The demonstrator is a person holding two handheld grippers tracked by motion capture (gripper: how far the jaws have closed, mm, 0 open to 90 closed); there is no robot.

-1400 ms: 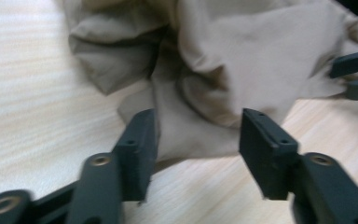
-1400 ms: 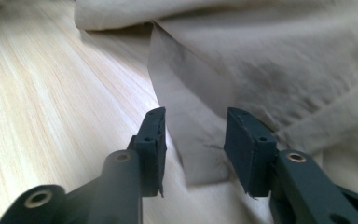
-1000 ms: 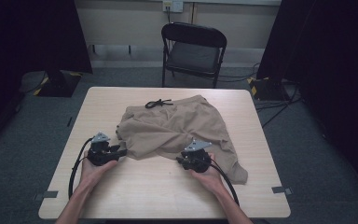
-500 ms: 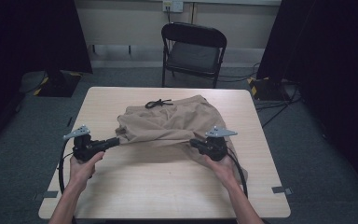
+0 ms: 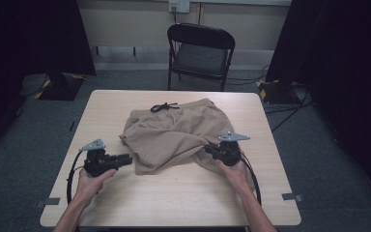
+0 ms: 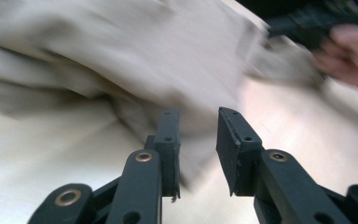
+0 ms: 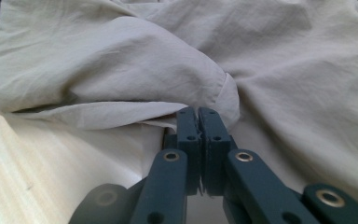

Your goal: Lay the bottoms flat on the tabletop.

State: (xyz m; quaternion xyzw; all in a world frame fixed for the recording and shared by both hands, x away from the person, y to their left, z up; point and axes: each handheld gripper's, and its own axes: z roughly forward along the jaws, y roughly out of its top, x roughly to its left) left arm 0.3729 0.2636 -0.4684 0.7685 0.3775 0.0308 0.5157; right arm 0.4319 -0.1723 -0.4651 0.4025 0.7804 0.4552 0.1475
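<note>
Crumpled beige cloth shorts (image 5: 174, 133) lay mid pale wooden table (image 5: 174, 203), folding barely begun. Right gripper (image 7: 198, 114) pinched fabric fold. Left gripper (image 6: 196, 126) just reopened, jaws spread, nothing between; regrasp, folds left.

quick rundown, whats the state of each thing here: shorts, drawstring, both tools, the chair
shorts: crumpled on the table, partly folded over
drawstring: loose, lying at the far edge of the shorts
left tool: jaws apart, just been opening, no cloth between them
right tool: shut on a fold of the shorts
chair: unfolded, standing beyond the table, seat bare
</note>
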